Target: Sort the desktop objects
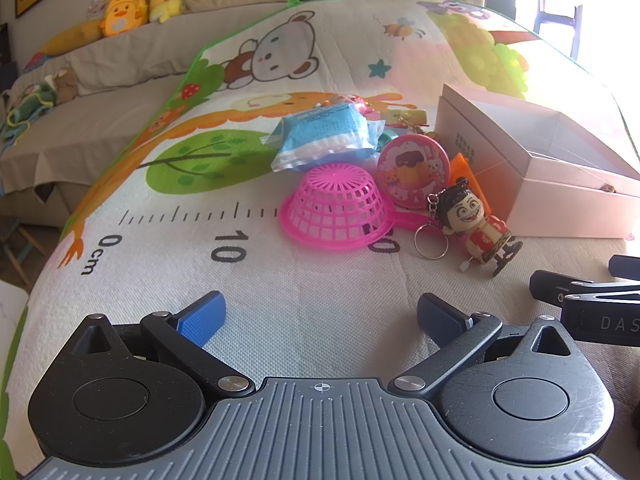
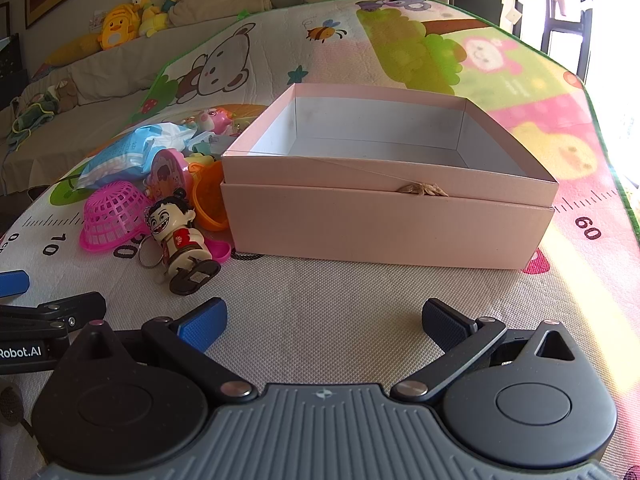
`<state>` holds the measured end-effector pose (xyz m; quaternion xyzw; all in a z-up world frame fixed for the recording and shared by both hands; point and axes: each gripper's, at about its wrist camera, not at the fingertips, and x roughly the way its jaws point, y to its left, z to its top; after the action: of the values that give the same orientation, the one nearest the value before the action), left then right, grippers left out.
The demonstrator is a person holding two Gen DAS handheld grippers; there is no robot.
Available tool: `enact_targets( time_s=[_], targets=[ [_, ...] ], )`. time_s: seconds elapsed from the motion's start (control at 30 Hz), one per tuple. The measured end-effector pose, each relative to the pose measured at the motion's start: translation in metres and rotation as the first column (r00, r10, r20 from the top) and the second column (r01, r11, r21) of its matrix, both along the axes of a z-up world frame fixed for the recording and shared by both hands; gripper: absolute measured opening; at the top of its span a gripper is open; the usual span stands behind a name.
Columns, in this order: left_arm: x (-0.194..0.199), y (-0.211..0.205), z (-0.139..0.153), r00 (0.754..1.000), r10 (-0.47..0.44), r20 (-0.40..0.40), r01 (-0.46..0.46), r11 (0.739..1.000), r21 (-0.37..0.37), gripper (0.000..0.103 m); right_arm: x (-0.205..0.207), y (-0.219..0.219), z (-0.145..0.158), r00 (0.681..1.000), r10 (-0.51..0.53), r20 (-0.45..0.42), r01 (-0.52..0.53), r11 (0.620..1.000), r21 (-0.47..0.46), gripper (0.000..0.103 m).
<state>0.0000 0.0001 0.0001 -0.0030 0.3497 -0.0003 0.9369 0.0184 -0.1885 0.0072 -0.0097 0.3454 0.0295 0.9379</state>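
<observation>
A heap of small things lies on a cartoon play mat (image 1: 280, 280): an upturned pink basket (image 1: 336, 210), a blue tissue pack (image 1: 324, 136), a round pink tin (image 1: 414, 170) and a doll keychain (image 1: 476, 224). An open pink box (image 2: 384, 216) stands to their right, empty inside. My left gripper (image 1: 320, 320) hovers open in front of the basket, nothing between its fingers. My right gripper (image 2: 324, 320) is open too, low over the mat before the box. In the right wrist view the basket (image 2: 110, 216), doll (image 2: 180, 236), tin (image 2: 168, 176) and tissue pack (image 2: 128, 152) sit left of the box.
An orange plastic piece (image 2: 210, 196) and more small toys (image 2: 212, 120) lie against the box's left side. Behind the mat runs a beige sofa (image 1: 100, 92) with plush toys (image 1: 120, 12). Bright window light washes out the right edge.
</observation>
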Motion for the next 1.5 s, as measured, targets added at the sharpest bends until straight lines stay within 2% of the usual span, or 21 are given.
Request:
enact_targets(
  time_s=[0.8, 1.1, 1.3, 1.5],
  targets=[
    [0.0, 0.0, 0.0, 1.0, 0.001, 0.0, -0.001, 1.0, 0.0, 0.103, 0.002, 0.0, -0.001, 1.0, 0.001, -0.004, -0.001, 1.0, -0.002, 0.103],
    [0.0, 0.0, 0.0, 1.0, -0.001, -0.003, 0.001, 1.0, 0.002, 0.103, 0.007, -0.003, 0.005, 0.998, 0.004, -0.056, -0.005, 1.0, -0.01, 0.103],
    [0.002, 0.0, 0.0, 1.0, -0.007, -0.012, 0.007, 1.0, 0.007, 0.103, 0.011, -0.005, 0.01, 0.992, 0.013, -0.127, -0.013, 1.0, 0.001, 0.103],
    [0.003, 0.001, 0.001, 1.0, -0.014, -0.022, 0.014, 1.0, 0.01, 0.103, 0.005, -0.004, 0.009, 0.993, 0.014, -0.113, -0.016, 1.0, -0.011, 0.103]
  ],
)
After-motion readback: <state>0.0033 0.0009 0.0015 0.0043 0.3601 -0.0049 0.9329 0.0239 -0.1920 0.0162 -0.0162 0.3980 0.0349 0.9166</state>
